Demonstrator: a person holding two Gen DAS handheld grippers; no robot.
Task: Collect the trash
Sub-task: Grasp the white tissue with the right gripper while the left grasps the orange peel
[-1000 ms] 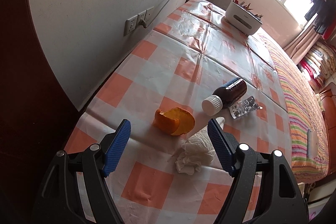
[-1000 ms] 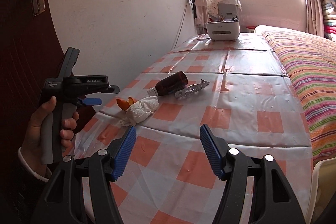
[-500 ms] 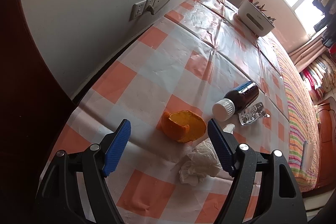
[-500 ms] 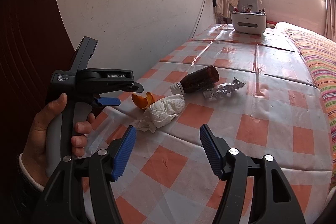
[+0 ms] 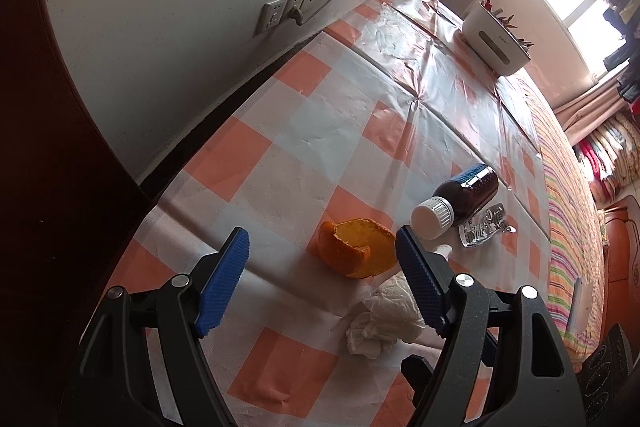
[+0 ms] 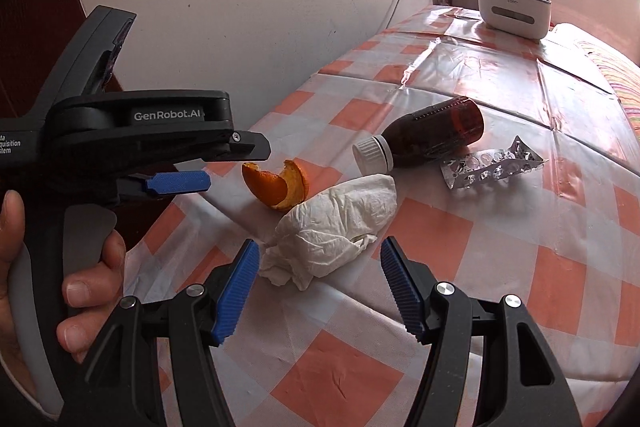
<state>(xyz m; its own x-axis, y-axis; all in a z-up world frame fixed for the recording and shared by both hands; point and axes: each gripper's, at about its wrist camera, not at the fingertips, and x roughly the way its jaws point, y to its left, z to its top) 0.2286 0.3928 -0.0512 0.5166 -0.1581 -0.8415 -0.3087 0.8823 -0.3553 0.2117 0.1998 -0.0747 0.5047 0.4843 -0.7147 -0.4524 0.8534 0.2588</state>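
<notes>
On the orange-checked tablecloth (image 5: 320, 131) lie an orange peel (image 5: 356, 249), a crumpled white tissue (image 5: 386, 319), a brown bottle with a white cap (image 5: 460, 201) on its side and an empty silver blister pack (image 5: 484, 229). My left gripper (image 5: 320, 275) is open and empty, just short of the peel. My right gripper (image 6: 320, 287) is open and empty, close in front of the tissue (image 6: 336, 227). The right wrist view also shows the peel (image 6: 278, 183), the bottle (image 6: 428, 137), the blister pack (image 6: 488, 165) and the left gripper's fingers (image 6: 178, 183) beside the peel.
A white wall with sockets (image 5: 286, 11) runs along the table's left side. A white holder with pens (image 5: 496, 39) stands at the far end. A striped bed cover (image 5: 568, 227) lies to the right. The table's near edge is below both grippers.
Both grippers have moved closer to the trash. The left one has neared the peel and the right one has neared the tissue. Both stay open.
</notes>
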